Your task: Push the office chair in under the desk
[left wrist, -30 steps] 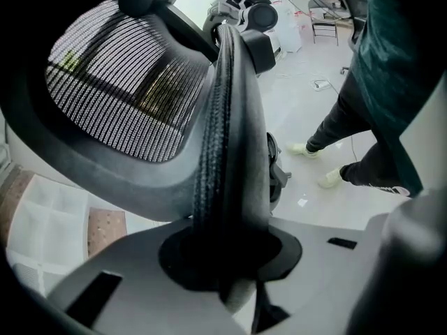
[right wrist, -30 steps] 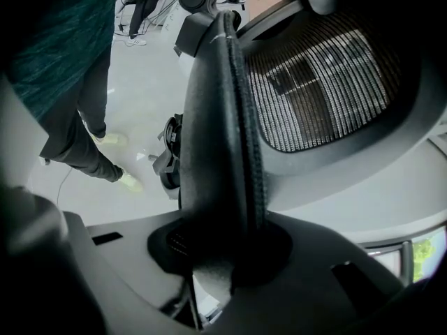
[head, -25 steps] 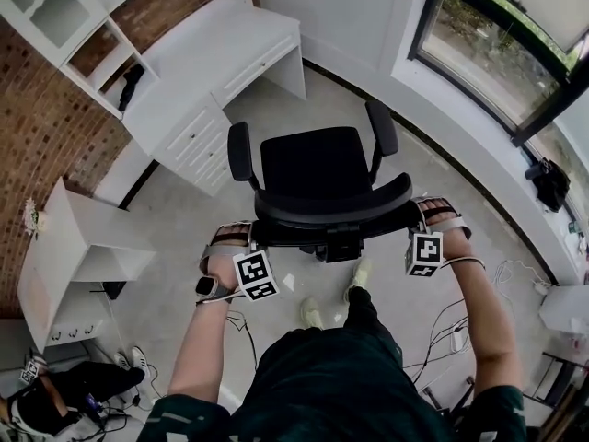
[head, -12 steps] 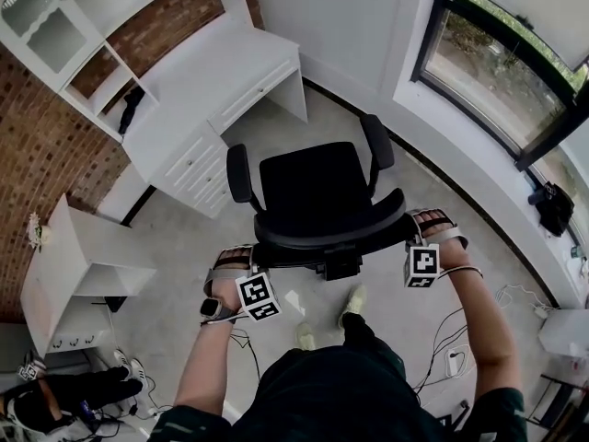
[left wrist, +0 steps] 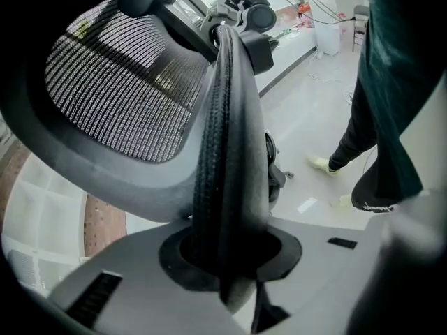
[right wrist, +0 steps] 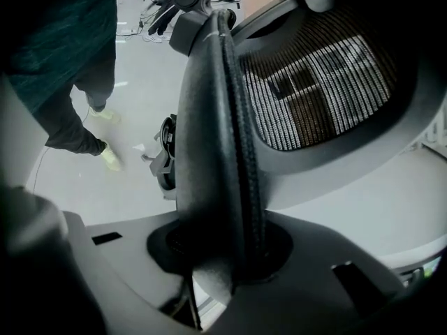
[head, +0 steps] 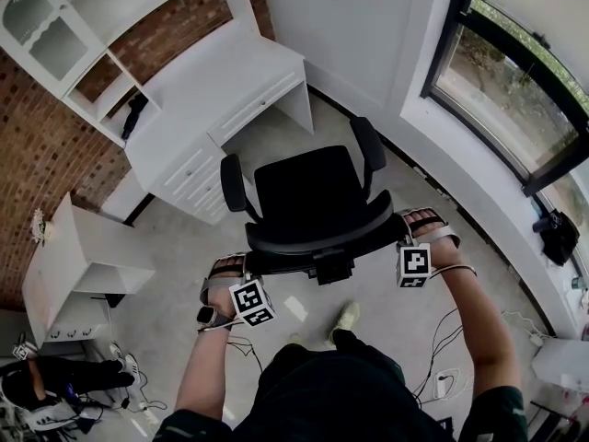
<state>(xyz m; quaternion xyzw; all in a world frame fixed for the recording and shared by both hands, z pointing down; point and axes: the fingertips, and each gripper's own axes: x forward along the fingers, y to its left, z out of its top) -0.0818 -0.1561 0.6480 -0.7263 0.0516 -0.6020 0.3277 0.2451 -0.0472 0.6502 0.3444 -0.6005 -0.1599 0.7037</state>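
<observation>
A red brick wall (head: 46,145) backs a low white cabinet (head: 87,247) at left, while a dark-framed window (head: 515,90) curves along the right. Cables (head: 451,330) trail across the pale floor (head: 184,238), and a black bag (head: 557,233) sits beside the window.

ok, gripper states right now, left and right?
Left gripper: closed on the left edge of the chair back.
Right gripper: closed on the right edge of the chair back.
</observation>
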